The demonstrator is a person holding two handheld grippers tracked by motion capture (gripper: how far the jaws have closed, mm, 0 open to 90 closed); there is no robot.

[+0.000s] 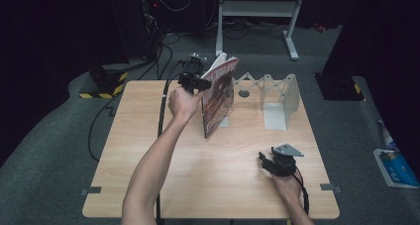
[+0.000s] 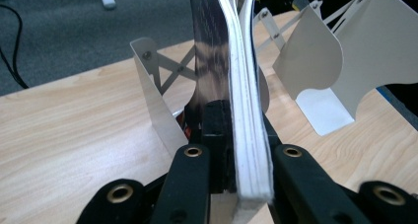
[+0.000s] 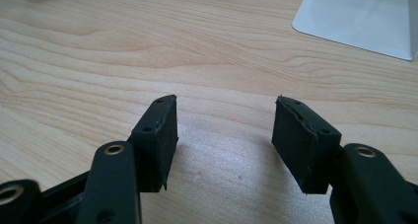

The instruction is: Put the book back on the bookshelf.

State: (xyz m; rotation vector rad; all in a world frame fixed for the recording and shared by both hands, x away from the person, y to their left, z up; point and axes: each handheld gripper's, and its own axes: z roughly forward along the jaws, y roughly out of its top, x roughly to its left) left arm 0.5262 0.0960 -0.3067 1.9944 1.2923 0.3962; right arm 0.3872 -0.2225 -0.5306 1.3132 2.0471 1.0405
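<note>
A book [image 1: 218, 98] with a dark red cover stands upright and a little tilted on the wooden table [image 1: 148, 150], beside a white folding book rack [image 1: 280, 93]. My left gripper [image 1: 195, 81] is shut on the book's upper left edge. In the left gripper view the black jaws of the left gripper [image 2: 246, 145] clamp the white page block and dark cover of the book [image 2: 244, 86], with the rack's dividers [image 2: 315, 56] behind it. My right gripper [image 1: 265, 161] rests near the table's front right, open. Between the right gripper's [image 3: 224, 140] pads there is bare wood.
The rack's flat white foot [image 3: 365, 17] lies ahead of the right gripper. A black cable [image 1: 162, 111] trails from the left gripper over the table's back left. On the floor are a white desk frame [image 1: 257, 9] behind and a blue item [image 1: 393, 168] at right.
</note>
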